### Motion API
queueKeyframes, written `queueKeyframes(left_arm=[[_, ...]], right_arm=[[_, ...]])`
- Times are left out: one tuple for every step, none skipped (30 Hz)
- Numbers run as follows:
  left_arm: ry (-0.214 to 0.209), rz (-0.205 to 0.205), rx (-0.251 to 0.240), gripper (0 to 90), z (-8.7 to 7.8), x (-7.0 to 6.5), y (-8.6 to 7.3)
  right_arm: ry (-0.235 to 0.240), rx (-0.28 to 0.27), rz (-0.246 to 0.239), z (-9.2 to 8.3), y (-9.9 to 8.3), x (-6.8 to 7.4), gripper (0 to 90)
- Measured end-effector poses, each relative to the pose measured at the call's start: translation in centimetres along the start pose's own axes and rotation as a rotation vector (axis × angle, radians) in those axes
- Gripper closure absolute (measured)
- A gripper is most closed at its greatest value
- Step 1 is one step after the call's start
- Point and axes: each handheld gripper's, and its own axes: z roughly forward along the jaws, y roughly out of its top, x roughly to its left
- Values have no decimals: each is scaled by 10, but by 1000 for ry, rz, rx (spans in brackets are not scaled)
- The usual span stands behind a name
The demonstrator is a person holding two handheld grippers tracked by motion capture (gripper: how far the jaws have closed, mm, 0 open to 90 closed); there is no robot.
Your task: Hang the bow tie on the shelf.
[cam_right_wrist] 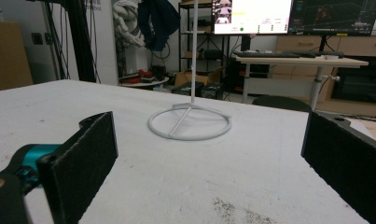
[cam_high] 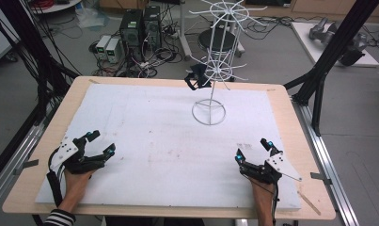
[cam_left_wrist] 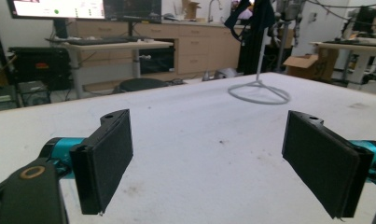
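Note:
A white wire rack with a ring base stands at the back middle of the white board. A dark garment hangs from one of its lower arms. My left gripper rests at the front left, open, nothing between its pads. My right gripper rests at the front right, also open and empty. The rack's ring base lies well ahead of the left gripper, and the same base lies ahead of the right gripper. The garment hangs above.
The board lies on a wooden table. A wooden stick lies at the table's front right corner. Black frame posts rise at the right, cables and computers sit on the floor behind.

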Motion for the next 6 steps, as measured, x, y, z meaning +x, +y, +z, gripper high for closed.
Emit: queueKeyframes(left_arm=[[4,5,-4,167,-1,0,0],[2,6,-7,167,-1,-1,0],[5,7,-9,166,-1,-1,-1],[4,7,-11,166,-1,-1,-1],[3,8,-12,165,-1,-1,-1],[5,7,-19,164,-2,-1,-1]], right_arm=[[0,-1,2,0,0,0,26],[0,0,4,0,0,0,26],[0,-1,3,0,0,0,26],[1,0,0,0,0,0,26],[0,-1,0,0,0,0,26],[-1,-1,1,0,0,0,26]])
